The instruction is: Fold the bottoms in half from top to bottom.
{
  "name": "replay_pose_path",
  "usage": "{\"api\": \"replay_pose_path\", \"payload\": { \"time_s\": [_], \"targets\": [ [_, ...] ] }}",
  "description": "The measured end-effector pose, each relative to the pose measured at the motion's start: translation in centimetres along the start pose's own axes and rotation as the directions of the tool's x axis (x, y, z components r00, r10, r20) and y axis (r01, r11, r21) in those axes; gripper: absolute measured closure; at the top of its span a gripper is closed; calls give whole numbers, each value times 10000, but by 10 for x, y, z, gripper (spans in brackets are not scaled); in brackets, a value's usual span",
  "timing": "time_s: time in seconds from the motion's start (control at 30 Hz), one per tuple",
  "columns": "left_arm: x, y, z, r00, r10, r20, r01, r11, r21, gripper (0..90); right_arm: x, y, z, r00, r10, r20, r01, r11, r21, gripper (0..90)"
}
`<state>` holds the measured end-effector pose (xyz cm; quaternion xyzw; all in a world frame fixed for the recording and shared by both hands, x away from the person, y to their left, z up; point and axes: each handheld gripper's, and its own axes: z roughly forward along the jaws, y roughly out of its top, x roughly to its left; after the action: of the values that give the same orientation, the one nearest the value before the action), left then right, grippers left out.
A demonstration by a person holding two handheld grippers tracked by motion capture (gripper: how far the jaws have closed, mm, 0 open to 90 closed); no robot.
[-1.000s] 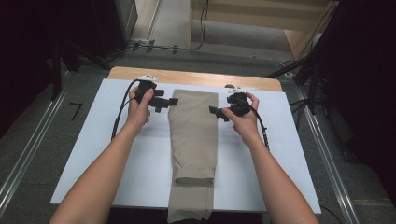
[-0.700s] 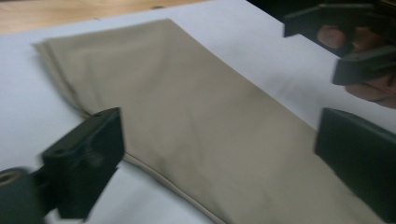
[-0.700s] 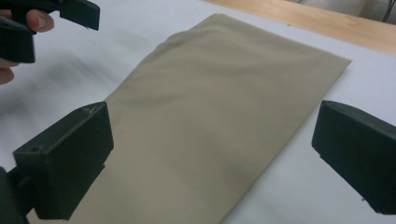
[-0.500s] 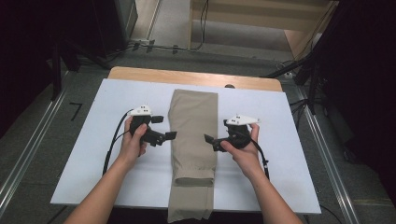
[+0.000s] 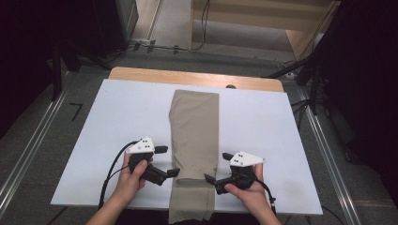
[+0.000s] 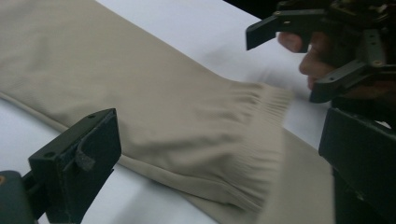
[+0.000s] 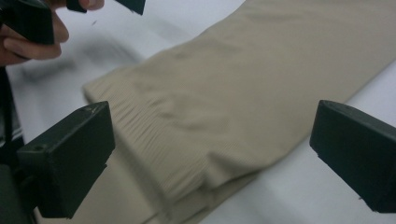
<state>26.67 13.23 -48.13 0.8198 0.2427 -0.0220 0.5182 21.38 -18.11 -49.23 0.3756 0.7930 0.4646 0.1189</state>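
**Folded Tan Trousers on White Board, Flanked by Two Hand-Held Grippers**

Item: folded trousers (image 5: 194, 140), tan woven cloth, matte and smooth along the length. A ribbed elastic band (image 6: 261, 140) puckers the fabric into fine parallel ridges at the near end. Shape: a long narrow rectangle, layers stacked, with a doubled lower edge visible in the right gripper view.

Position: lying flat at the middle of the white board (image 5: 281, 140). The long axis runs from the far edge toward the person; the near end hangs over the board's front edge. The far end stops short of the wooden tabletop strip (image 5: 141, 73) behind the board.

Surface: white board, smooth, plain, rectangular, straight-edged. Wide bare areas lie on both sides of the garment and beyond its far end.

Tools: left gripper (image 5: 171, 161), black body with a pale top plate, held in the left hand (image 5: 131, 176), jaws spread wide with nothing between them, having just been opening. Its tips sit just beside the left edge of the trousers, near the band. Right gripper (image 5: 213, 168), same build, held in the right hand (image 5: 246, 187), jaws likewise spread wide and empty, tips at the right edge of the trousers, opposite the other.

Surroundings: grey floor and metal rails (image 5: 28, 154) around the table.
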Motion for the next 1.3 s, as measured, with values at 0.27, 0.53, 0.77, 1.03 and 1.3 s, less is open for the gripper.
{"api": "replay_pose_path", "payload": {
  "time_s": [0.27,0.53,0.77,1.03,1.3],
  "targets": [
    [-23,-19,2,9998,152,121,-161,9970,755,23,24,-27,-5,9994,231,251,-239,9993,296,139],
    [-35,-33,7,9889,176,-1475,-5,9934,1150,282,29,-37,4,9904,544,1274,-664,9936,915,492],
    [-38,-35,12,9864,156,-1639,96,9884,1517,704,30,-38,6,9861,533,1575,-690,9930,959,678],
    [-38,-34,11,9872,76,-1594,181,9871,1593,877,31,-38,3,9882,653,1385,-772,9936,821,861],
    [-48,-31,2,9888,350,-1452,-130,9886,1499,888,39,-37,-6,9933,536,1024,-598,9965,590,868]
  ]
}}
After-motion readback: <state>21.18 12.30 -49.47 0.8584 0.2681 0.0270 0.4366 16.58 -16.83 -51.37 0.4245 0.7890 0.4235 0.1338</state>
